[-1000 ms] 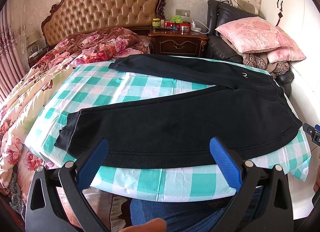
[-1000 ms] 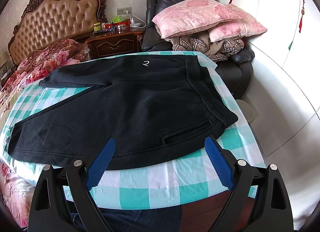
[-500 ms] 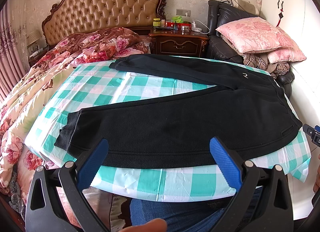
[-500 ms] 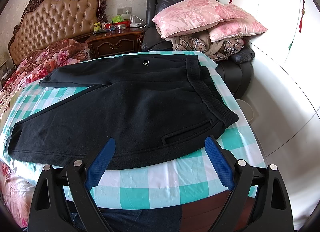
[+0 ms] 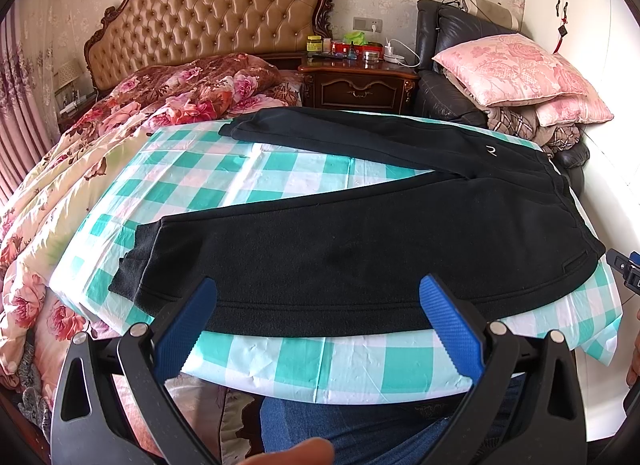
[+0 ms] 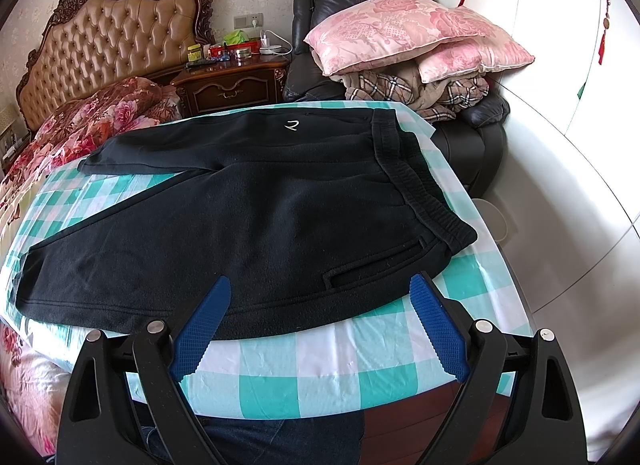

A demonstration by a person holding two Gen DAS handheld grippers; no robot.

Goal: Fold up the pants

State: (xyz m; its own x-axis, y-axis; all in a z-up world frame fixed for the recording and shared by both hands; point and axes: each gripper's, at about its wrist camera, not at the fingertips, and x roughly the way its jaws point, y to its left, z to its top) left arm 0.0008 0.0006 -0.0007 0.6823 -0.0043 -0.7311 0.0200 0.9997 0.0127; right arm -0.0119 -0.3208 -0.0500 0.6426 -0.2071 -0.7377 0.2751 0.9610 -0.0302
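Observation:
Black fleece pants [image 5: 360,241] lie flat on a table with a teal-and-white checked cloth [image 5: 340,365], legs spread apart toward the left, waistband at the right. They also show in the right wrist view [image 6: 248,217], waistband [image 6: 416,185] at the right, a pocket slit near the front edge. My left gripper [image 5: 318,295] is open and empty, just above the near leg's front hem. My right gripper [image 6: 320,297] is open and empty, over the front edge near the pocket.
A bed with a floral quilt [image 5: 120,125] stands to the left. A wooden nightstand [image 5: 360,81] with bottles is behind the table. A black armchair piled with pink pillows [image 6: 400,33] stands at the back right. White wardrobe doors [image 6: 560,65] are at the right.

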